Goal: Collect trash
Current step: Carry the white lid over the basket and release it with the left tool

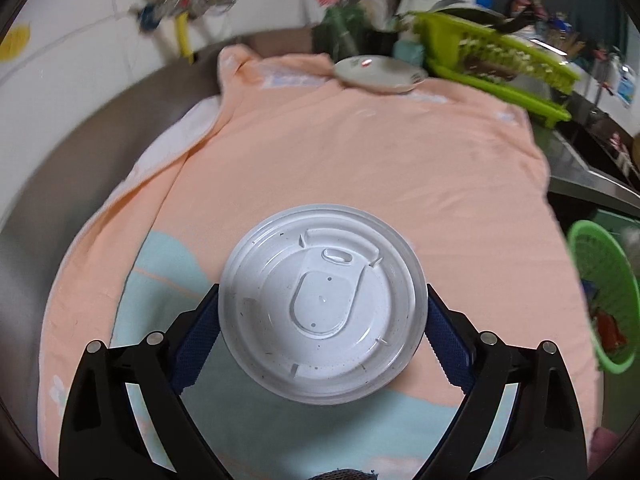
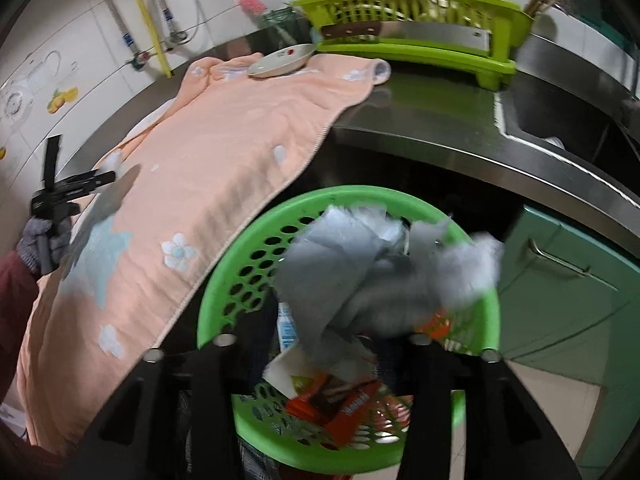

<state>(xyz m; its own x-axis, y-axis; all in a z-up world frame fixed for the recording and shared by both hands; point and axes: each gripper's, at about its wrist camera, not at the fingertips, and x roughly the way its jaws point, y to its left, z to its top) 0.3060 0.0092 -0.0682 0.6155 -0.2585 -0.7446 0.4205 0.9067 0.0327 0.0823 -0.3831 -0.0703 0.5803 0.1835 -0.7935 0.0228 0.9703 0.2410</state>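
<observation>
Looking down the left wrist view: left gripper (image 1: 323,312) is clamped on a lidded white plastic cup (image 1: 320,304), blue pads (image 1: 198,338) pressing its rim on both sides at frame centre, above the peach towel (image 1: 360,152). A green mesh basket (image 1: 600,292) shows only as a sliver at the right edge; a small white dish (image 1: 380,74) sits on the towel at top centre, beside a lime dish rack (image 1: 500,60).

Right wrist view gives what that one lacks: the basket (image 2: 236,280) fills the lower centre, below the steel counter (image 2: 420,120) edge, holding orange wrappers (image 2: 340,400) and a carton. Right gripper (image 2: 320,344) is spread, fingers apart at the bottom; a blurred grey crumpled paper (image 2: 360,272) hangs over the basket opening, can't tell if a pad touches it. The left gripper (image 2: 76,188) appears at the left edge in a gloved hand (image 2: 40,240); cup not legible there. Sink (image 2: 560,120) at upper right, only seen here.
</observation>
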